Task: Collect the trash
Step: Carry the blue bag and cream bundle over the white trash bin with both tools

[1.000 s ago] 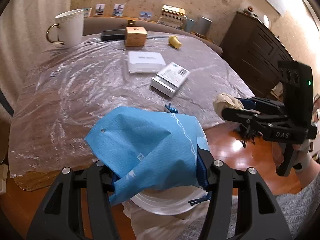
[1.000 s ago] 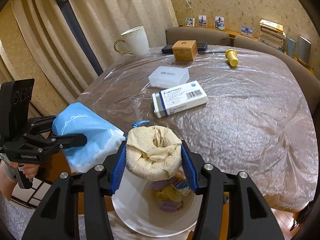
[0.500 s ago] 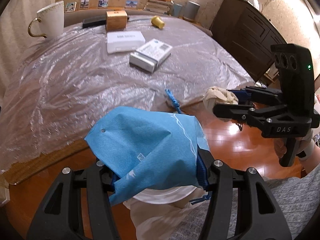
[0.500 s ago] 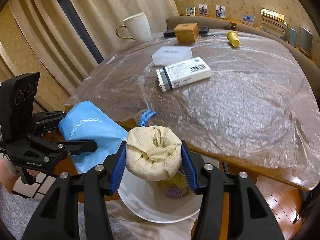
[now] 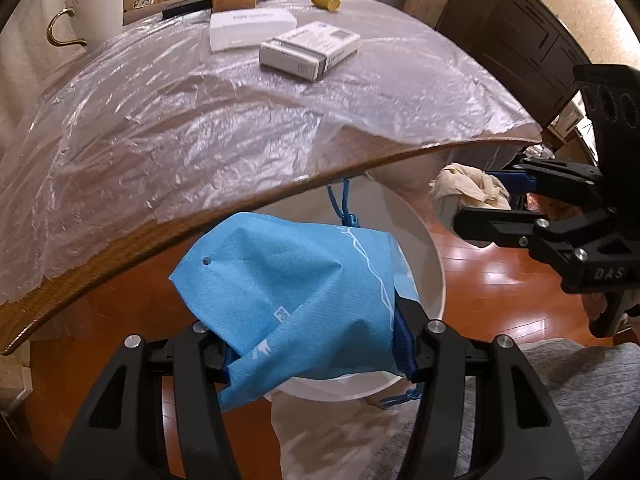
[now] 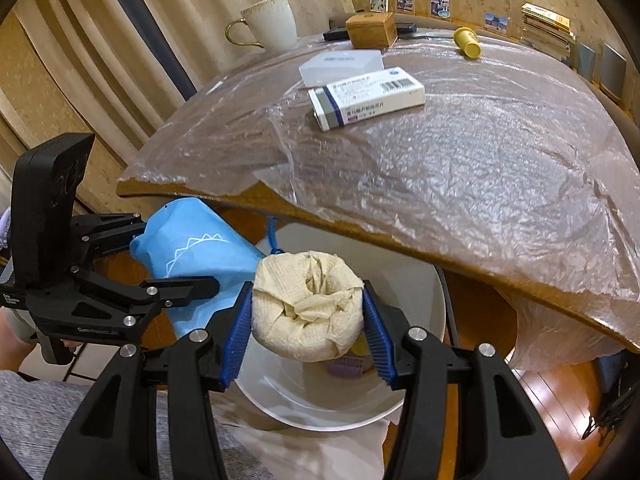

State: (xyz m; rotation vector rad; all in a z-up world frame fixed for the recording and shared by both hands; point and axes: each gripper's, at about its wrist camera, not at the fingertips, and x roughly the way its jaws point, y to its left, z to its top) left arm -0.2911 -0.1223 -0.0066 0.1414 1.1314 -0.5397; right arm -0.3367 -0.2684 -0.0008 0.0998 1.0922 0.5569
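Note:
My left gripper [image 5: 312, 344] is shut on a blue drawstring bag [image 5: 296, 292] and holds it over the near rim of a white trash bin [image 5: 432, 264] below the table edge. My right gripper [image 6: 308, 336] is shut on a crumpled beige paper towel [image 6: 308, 304] and holds it above the bin's opening [image 6: 420, 280]. The bin holds some small scraps [image 6: 348, 368]. In the left wrist view the right gripper [image 5: 476, 204] is to the right with the towel [image 5: 464, 188]. In the right wrist view the left gripper [image 6: 188, 256] with the bag [image 6: 192, 240] is to the left.
A round wooden table [image 5: 120, 256] covered in clear plastic film holds a medicine box [image 6: 366, 98], a white flat box [image 6: 340, 66], a wooden cube [image 6: 370, 30], a yellow cap [image 6: 468, 42] and a white mug [image 6: 270, 22]. A dark cabinet [image 5: 512, 36] stands at the right. The floor is wood.
Both grippers have dropped below the table edge with their loads. The white bin now shows fully under them.

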